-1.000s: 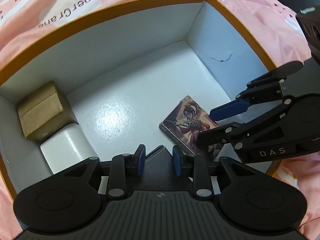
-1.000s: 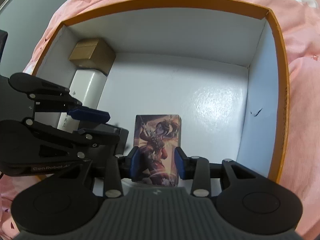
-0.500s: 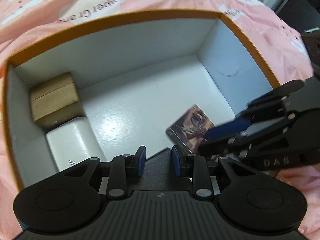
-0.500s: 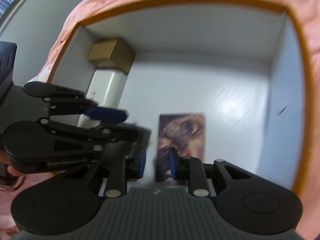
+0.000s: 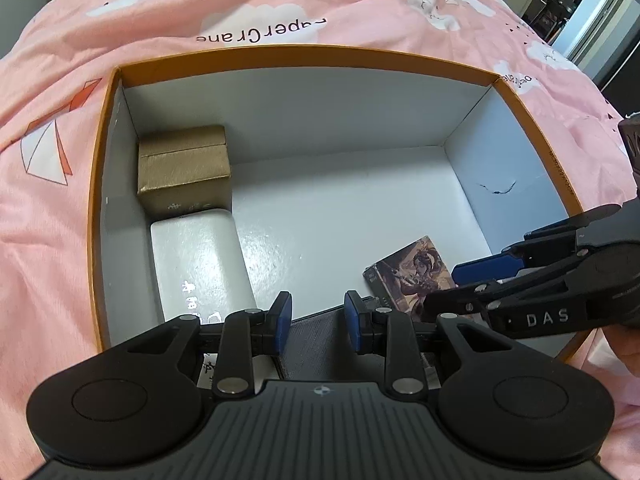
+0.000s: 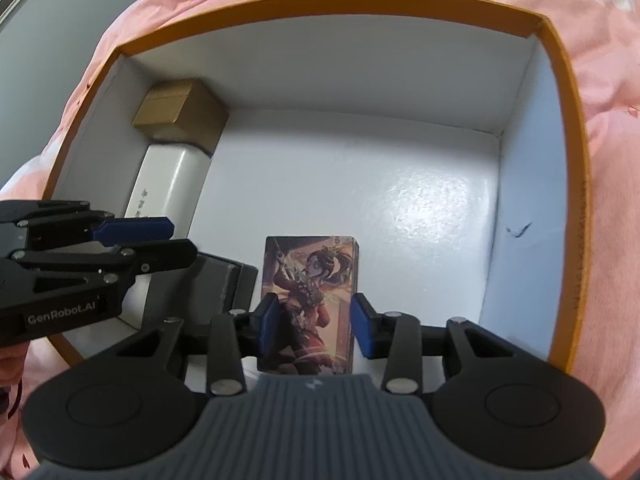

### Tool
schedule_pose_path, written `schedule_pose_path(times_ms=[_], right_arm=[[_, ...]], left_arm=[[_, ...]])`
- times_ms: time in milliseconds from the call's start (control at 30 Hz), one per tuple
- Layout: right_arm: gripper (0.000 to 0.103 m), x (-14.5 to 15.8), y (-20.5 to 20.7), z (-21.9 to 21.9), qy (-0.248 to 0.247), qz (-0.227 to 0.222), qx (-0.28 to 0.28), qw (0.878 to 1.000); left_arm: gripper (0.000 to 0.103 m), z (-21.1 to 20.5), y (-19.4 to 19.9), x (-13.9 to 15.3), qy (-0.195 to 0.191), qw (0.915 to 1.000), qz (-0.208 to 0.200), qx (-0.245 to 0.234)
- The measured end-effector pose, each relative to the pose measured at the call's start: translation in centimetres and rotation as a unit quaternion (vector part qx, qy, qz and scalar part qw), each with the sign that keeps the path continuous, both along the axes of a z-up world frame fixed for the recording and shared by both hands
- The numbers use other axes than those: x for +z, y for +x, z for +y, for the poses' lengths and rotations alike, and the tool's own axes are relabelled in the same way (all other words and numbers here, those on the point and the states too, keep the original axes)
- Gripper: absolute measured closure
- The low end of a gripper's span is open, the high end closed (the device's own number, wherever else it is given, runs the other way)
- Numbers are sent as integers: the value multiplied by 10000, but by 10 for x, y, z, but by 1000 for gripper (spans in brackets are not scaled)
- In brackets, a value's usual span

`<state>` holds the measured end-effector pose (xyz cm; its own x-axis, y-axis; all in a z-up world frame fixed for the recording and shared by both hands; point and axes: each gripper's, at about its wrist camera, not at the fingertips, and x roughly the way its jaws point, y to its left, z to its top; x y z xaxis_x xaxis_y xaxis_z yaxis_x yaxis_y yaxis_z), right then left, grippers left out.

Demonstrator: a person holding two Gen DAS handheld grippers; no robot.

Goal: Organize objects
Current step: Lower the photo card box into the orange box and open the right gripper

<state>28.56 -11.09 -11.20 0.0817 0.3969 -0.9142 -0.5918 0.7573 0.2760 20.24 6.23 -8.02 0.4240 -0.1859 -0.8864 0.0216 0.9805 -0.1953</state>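
Right claw (image 6: 314, 330) just reopened astride card pack (image 6: 310, 304), left claw (image 5: 318, 322) gripping dark case (image 5: 320, 332).

Both wrist cameras are looking steeply down, close above the orange-rimmed box (image 5: 304, 50); left is viewing from its near-left, right from near-right; both are sharing its white floor.
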Motion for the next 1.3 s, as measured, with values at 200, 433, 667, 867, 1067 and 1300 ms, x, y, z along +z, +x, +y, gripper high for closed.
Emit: schedule_pose_path(times_ms=[200, 433, 667, 867, 1067, 1300], right_arm=[[63, -2, -8, 12, -38, 61, 176, 9998], [53, -1, 2, 9, -30, 122, -131, 9998], [70, -12, 7, 19, -201, 430, -59, 9989], [70, -14, 3, 21, -241, 487, 46, 9985], [70, -17, -2, 20, -260, 596, 84, 9979], [69, -18, -8, 18, -196, 526, 60, 9984]], left_arm=[[71, -2, 3, -5, -57, 10000, 15, 36], [73, 2, 2, -5, -132, 9999, 29, 74], [73, 2, 2, -7, -136, 9999, 32, 71], [73, 3, 3, -7, -129, 9999, 42, 84], [73, 1, 4, -8, -46, 10000, 59, 20], [73, 1, 0, -6, -54, 9999, -58, 111]])
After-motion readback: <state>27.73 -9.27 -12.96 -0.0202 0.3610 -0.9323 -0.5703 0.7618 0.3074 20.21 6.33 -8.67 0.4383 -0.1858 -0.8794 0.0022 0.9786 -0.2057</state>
